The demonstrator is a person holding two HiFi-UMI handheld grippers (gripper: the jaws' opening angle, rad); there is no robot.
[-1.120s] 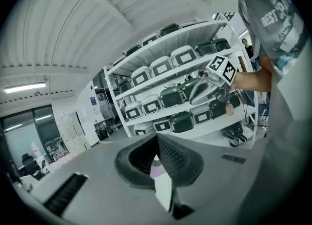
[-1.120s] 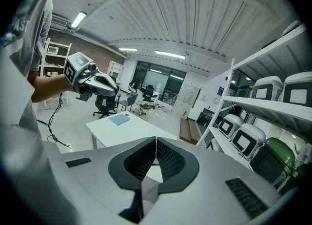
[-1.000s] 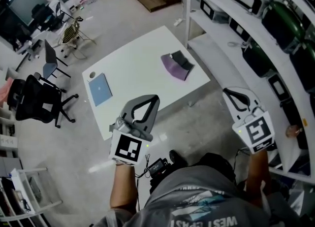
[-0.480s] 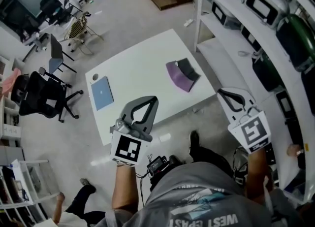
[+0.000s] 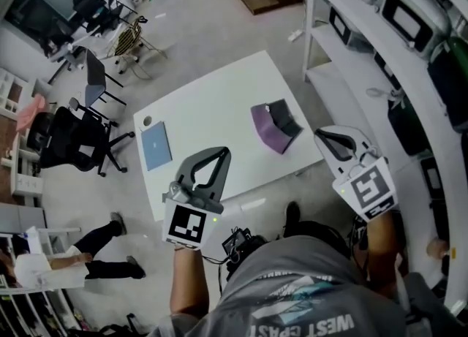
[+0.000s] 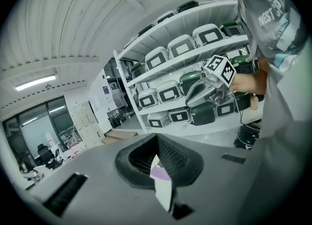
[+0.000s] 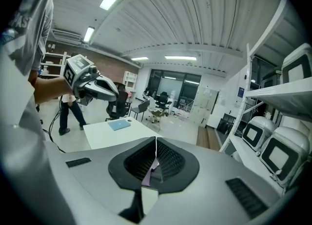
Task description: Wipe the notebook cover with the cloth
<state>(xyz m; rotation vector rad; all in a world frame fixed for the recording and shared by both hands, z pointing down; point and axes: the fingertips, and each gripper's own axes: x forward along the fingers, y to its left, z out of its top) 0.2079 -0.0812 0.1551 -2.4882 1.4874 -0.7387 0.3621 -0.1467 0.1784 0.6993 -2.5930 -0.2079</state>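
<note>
Two hands reach forward low in the frame, left gripper (image 5: 219,152) and right gripper (image 5: 319,135), fingers (image 5: 189,167) pressed together, empty. On the table (image 5: 212,101): one blue notebook (image 5: 156,145) centre-left, one purple cloth (image 5: 268,129) centre-right.
</note>
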